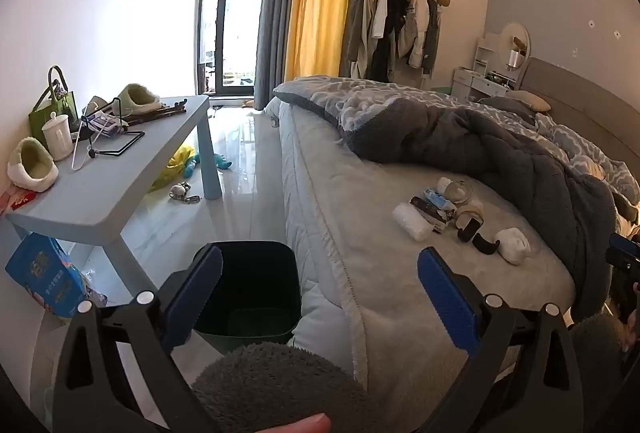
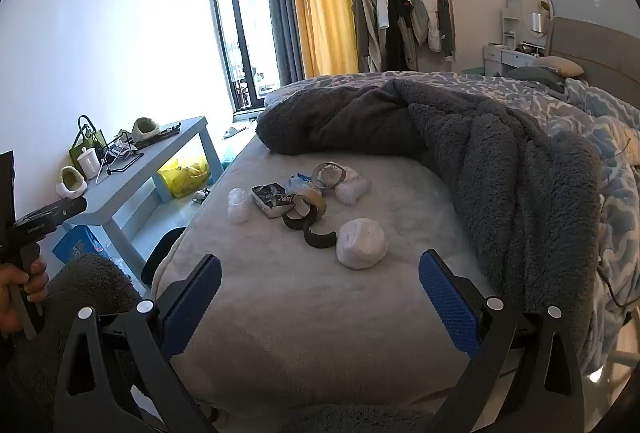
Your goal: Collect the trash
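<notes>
Black bin (image 1: 248, 289) sits on the floor just ahead of my left claw (image 1: 320, 297), spread wide and empty. Through my right claw (image 2: 320, 297), equally released, the trash pile (image 2: 304, 201) lies ahead on the bed (image 2: 304, 313).

A grey blanket (image 2: 500, 161) lies bunched on the bed (image 2: 304, 313). Slippers (image 1: 32, 163), a white cup (image 1: 58, 135) and a green bag (image 1: 52, 105) sit on the blue table (image 1: 104, 189).

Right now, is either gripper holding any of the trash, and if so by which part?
Nothing is held. The left gripper and right gripper are both open and empty; the trash pile lies untouched on the bed.
</notes>
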The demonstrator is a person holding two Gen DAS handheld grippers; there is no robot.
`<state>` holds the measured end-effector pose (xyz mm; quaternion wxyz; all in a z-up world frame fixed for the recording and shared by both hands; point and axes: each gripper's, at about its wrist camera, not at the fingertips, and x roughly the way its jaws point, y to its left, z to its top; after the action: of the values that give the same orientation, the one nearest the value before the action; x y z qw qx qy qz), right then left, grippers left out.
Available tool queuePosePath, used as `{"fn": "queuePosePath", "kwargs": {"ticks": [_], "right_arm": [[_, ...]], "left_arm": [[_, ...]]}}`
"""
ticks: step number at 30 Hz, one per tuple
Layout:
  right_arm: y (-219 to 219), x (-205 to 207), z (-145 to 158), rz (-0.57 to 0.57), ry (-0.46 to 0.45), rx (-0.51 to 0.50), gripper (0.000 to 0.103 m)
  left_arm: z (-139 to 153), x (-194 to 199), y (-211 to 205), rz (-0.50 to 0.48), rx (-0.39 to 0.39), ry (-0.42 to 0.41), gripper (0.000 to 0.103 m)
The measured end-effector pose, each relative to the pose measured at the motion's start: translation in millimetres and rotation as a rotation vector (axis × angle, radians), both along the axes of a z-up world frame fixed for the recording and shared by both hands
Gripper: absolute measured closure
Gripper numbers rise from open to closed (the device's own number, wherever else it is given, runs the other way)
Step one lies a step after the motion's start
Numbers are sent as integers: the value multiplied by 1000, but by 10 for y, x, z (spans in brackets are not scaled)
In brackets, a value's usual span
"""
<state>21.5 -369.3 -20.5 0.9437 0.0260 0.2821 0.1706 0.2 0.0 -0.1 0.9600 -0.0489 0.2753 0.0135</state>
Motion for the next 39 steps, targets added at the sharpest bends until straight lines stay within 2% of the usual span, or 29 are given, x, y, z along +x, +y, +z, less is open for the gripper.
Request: {"fn": "queuePosePath", "kwargs": {"ticks": [39], "right_arm": [[-12,28,-39,2,18,12,3]], "left_arm": [[-29,16,-8,-2,-9,12,3]]}}
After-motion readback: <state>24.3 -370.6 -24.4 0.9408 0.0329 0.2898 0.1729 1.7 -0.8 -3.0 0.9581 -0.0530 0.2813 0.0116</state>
